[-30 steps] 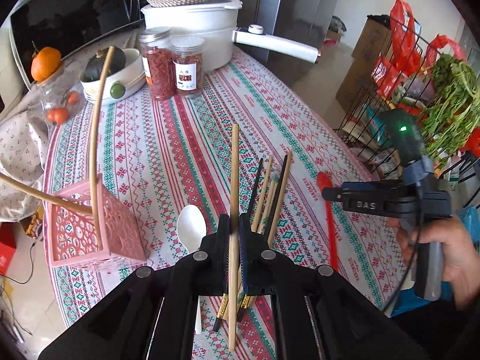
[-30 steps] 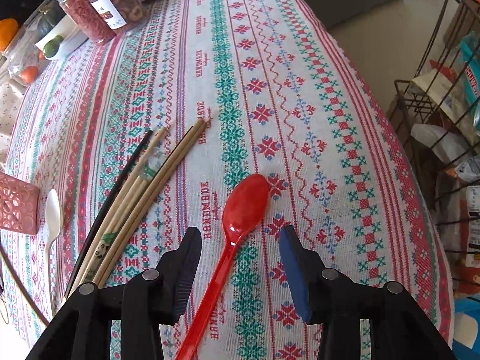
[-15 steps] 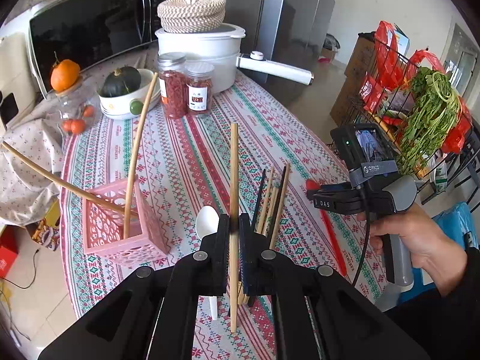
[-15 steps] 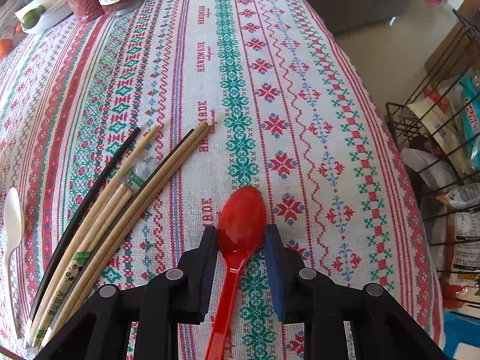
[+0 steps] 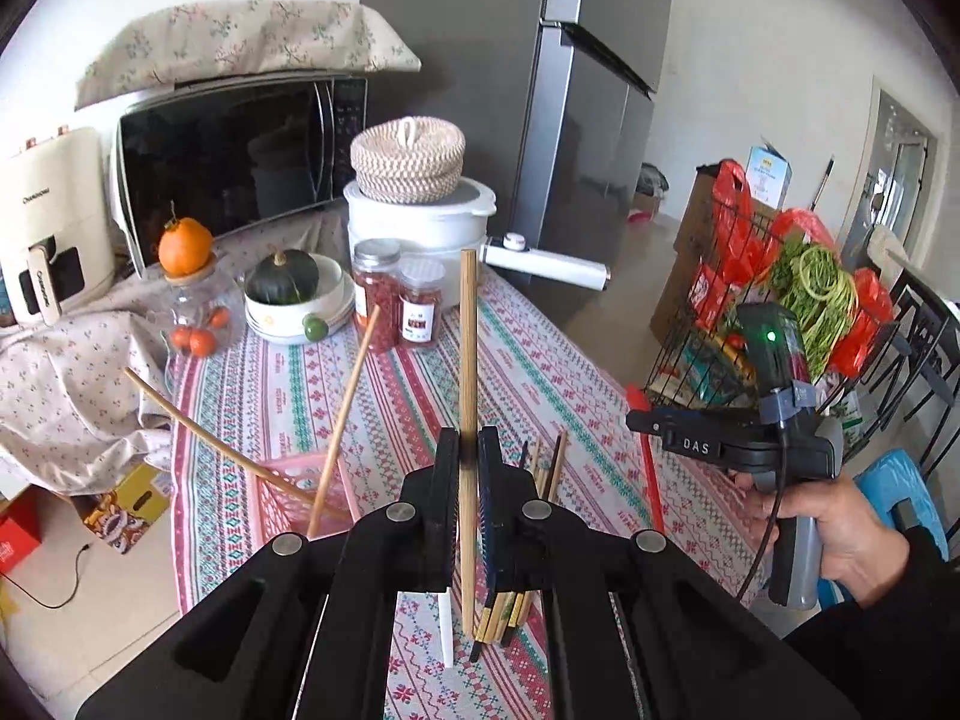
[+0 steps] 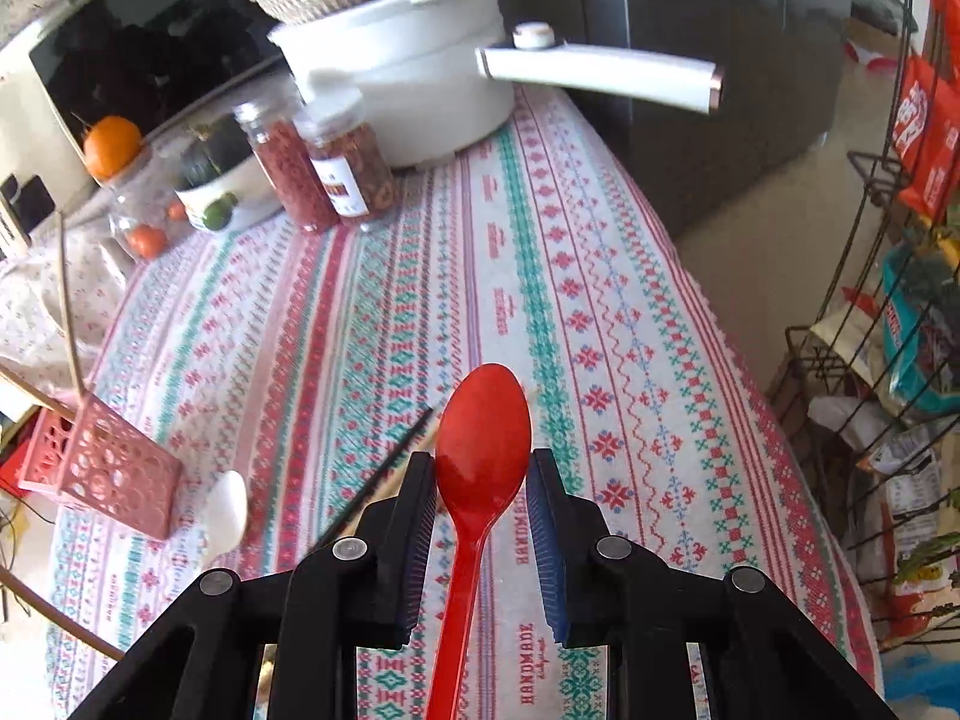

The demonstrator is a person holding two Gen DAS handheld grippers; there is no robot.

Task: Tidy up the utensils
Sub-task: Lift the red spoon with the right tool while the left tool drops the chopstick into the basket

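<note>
The left tool [image 5: 467, 468] is clamping a single wooden chopstick [image 5: 468, 360], which is standing nearly upright between the two fingers, its top end rising in front of the jars and its lower end hanging below the tool over the patterned surface [image 5: 540, 372]. Just beneath and to the right of the tool, a bundle of chopsticks [image 5: 543, 468] is lying on the surface, light wooden ones together with a dark one, and the handle of a white spoon [image 5: 445, 630] is showing beside them. To the left, a pink basket [image 5: 300, 498] is sitting near the surface's edge with two chopsticks leaning out of it at different angles.

The right tool [image 6: 482, 480] is gripping a red spoon [image 6: 483, 426] at the lower part of its bowl, with the bowl pointing forward and the handle running back between the fingers. In the right wrist view the spoon is appearing lifted off the surface, though how high is unclear. From the left wrist view the right tool [image 5: 639, 420] is hovering over the surface's right side, held by the person's hand [image 5: 840, 534].

At the far end, two jars [image 5: 396, 294], a white pot [image 5: 420, 222] with a woven lid and a bowl with a squash [image 5: 282, 282] are standing together.
</note>
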